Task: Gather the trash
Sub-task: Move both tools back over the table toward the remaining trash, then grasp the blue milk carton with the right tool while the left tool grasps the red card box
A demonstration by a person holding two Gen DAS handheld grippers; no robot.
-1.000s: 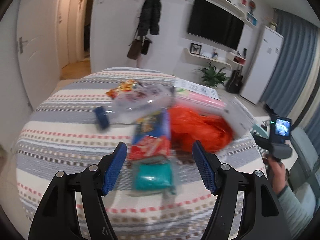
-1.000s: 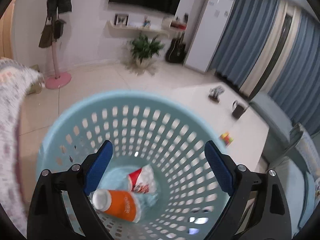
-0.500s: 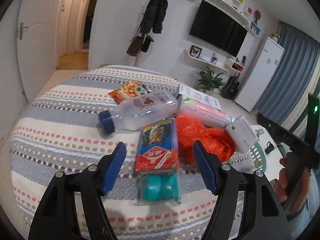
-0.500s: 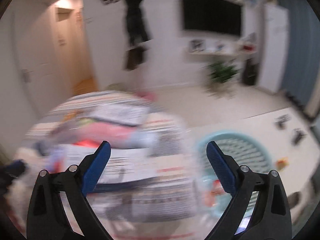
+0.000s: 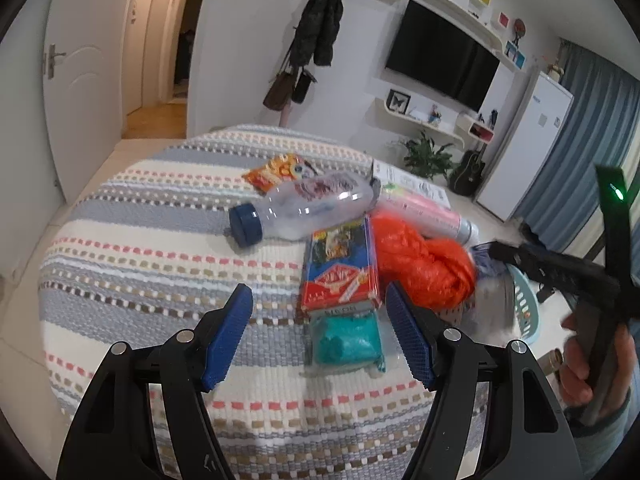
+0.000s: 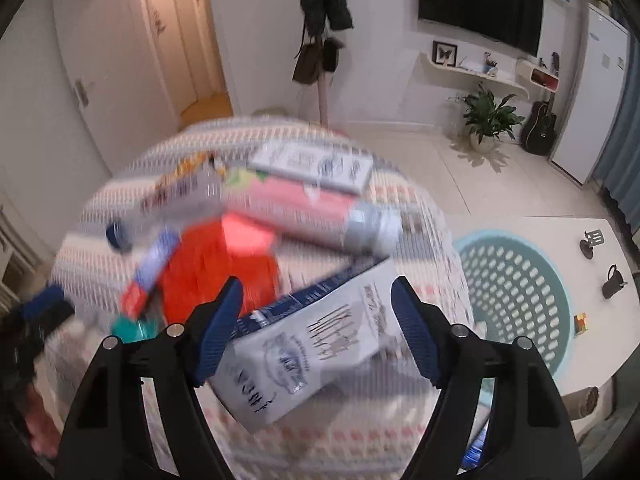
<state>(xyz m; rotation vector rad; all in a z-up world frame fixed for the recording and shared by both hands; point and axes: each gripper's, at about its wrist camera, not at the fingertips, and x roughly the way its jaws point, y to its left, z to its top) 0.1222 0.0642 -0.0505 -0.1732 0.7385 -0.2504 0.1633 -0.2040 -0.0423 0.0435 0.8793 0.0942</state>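
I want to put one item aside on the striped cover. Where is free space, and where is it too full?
Free: the striped cover left of the clear bottle and in front of the left claw. Crowded: the right part, around the red-blue packet, orange bag and pink can.

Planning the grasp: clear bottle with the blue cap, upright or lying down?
Lying down. The clear bottle rests on its side on the striped cloth, cap pointing left.

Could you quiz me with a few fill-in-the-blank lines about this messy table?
1. The clear plastic bottle has a ____ cap.
2. The crumpled plastic bag is ____ in color.
3. The right gripper is open over a white ____.
4. The basket beside the table is light ____.

Answers: blue; orange; carton; blue
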